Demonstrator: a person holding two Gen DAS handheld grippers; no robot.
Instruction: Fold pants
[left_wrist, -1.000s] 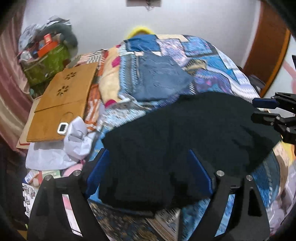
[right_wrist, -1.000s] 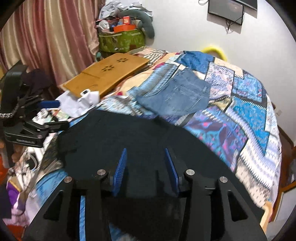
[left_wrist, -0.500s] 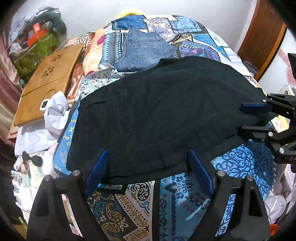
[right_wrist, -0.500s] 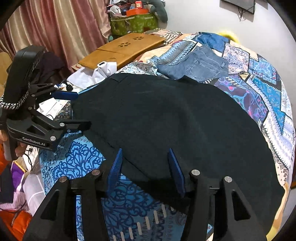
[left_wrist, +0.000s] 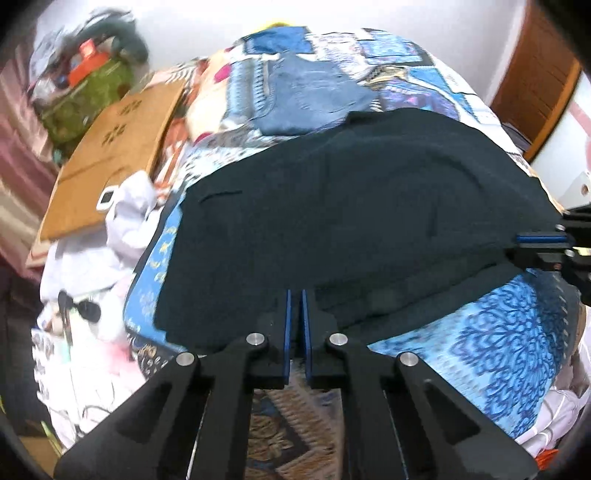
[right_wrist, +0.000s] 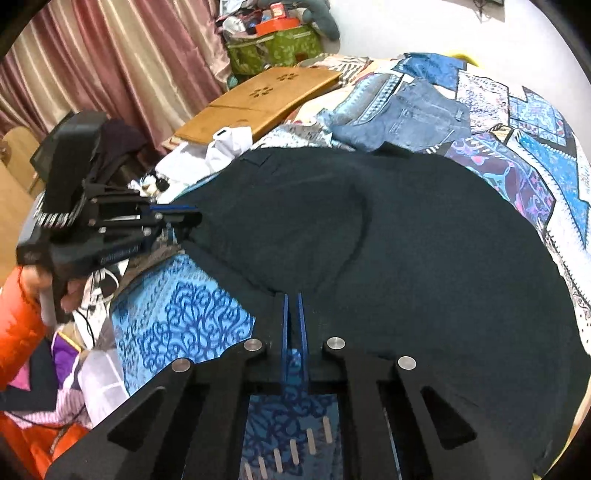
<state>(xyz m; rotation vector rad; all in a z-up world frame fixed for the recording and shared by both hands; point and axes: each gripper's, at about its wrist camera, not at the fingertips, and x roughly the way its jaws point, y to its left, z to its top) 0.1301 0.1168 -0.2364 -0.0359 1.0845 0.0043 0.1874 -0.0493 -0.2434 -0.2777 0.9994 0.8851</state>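
Left gripper (left_wrist: 295, 295): jaws together, pinching the near hem of the black pants (left_wrist: 351, 221) close to their left corner.
Wooden board (left_wrist: 110, 147): off the bed's left edge, tilted, with white cloth (left_wrist: 125, 206) bunched at its lower end.
Black pants: spread flat across the middle of the bed (left_wrist: 498, 350), near hem along the bed's near edge.
Jeans (left_wrist: 306, 99): folded, lying just beyond the pants toward the far edge.
Right gripper (right_wrist: 293, 299): jaws together, clamped on the same near hem, further right.
Curtain (right_wrist: 110, 66): behind the board, left of the bed.
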